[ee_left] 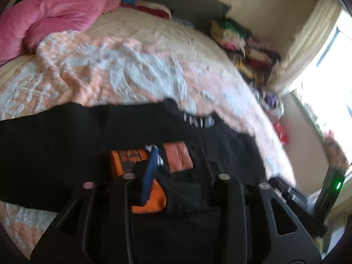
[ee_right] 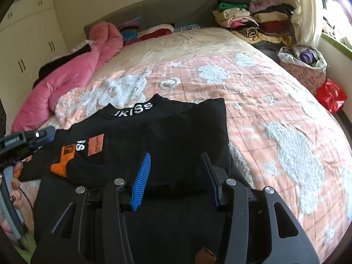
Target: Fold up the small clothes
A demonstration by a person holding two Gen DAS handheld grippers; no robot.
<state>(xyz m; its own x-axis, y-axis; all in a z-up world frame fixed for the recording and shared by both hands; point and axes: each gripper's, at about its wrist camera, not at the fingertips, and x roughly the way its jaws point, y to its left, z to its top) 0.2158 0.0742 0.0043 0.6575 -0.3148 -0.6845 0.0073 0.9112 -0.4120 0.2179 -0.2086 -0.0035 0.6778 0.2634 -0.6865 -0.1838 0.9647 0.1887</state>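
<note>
A black sweatshirt with white collar lettering, orange patches and orange cuffs lies on the bed's near part, its right side folded over. My right gripper is open just above its lower middle, touching no cloth. My left gripper hovers over the sweatshirt near the orange patches. Its jaws stand apart with black cloth and an orange cuff bunched between them; that view is blurred. The left gripper also shows at the left edge of the right wrist view.
The bed carries a peach and white quilt. A pink duvet lies along its left side. Folded clothes pile at the far right corner. A floral bin and a red bag stand beside the bed on the right.
</note>
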